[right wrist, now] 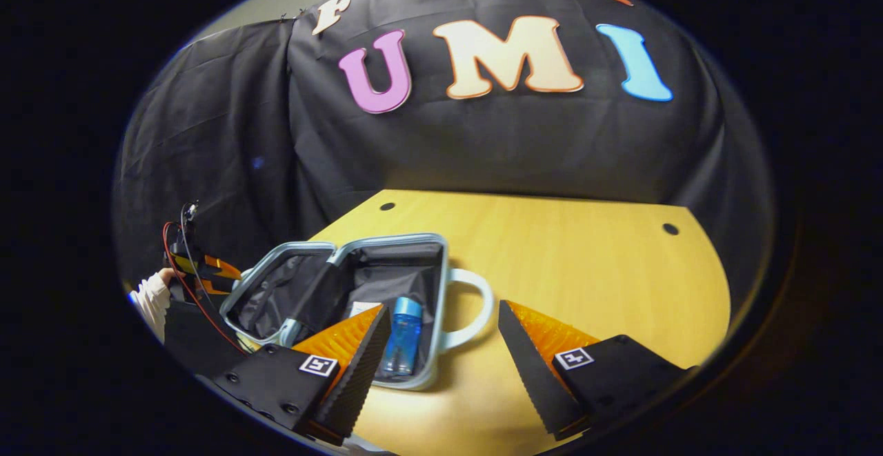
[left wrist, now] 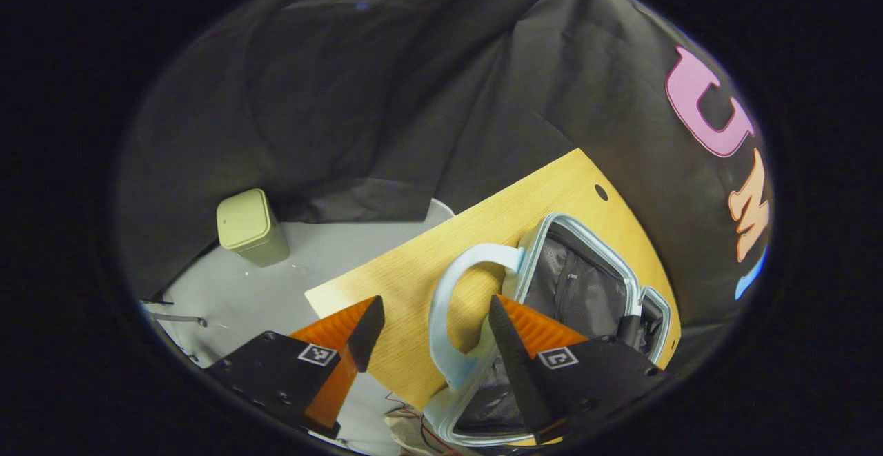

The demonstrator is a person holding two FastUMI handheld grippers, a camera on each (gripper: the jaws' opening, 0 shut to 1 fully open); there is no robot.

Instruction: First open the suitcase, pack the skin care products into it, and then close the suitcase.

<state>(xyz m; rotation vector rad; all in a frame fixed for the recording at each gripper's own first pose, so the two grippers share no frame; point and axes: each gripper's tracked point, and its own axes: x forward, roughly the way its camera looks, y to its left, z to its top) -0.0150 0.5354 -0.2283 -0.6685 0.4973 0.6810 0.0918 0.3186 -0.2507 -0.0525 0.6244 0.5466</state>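
Observation:
A pale blue suitcase (right wrist: 441, 263) lies open on the wooden table (right wrist: 586, 270), showing its dark lining. Inside its handle-side half lie a blue bottle (right wrist: 403, 335) and a white pack (right wrist: 360, 308). My right gripper (right wrist: 441, 335) hovers open above the table, just in front of the case's handle (right wrist: 479, 304), holding nothing. In the left gripper view the same suitcase (left wrist: 586, 242) sits beyond my open left gripper (left wrist: 434, 304), whose fingers straddle the handle (left wrist: 441, 304) without gripping it. A hand (right wrist: 153, 295) holds the left gripper (right wrist: 207, 270) at the case's far side.
A pale green lidded bin (left wrist: 250, 227) stands on the grey floor (left wrist: 276, 290) left of the table. Black cloth walls close in behind. The table's right half (right wrist: 621, 283) is bare wood with two small holes near its back edge.

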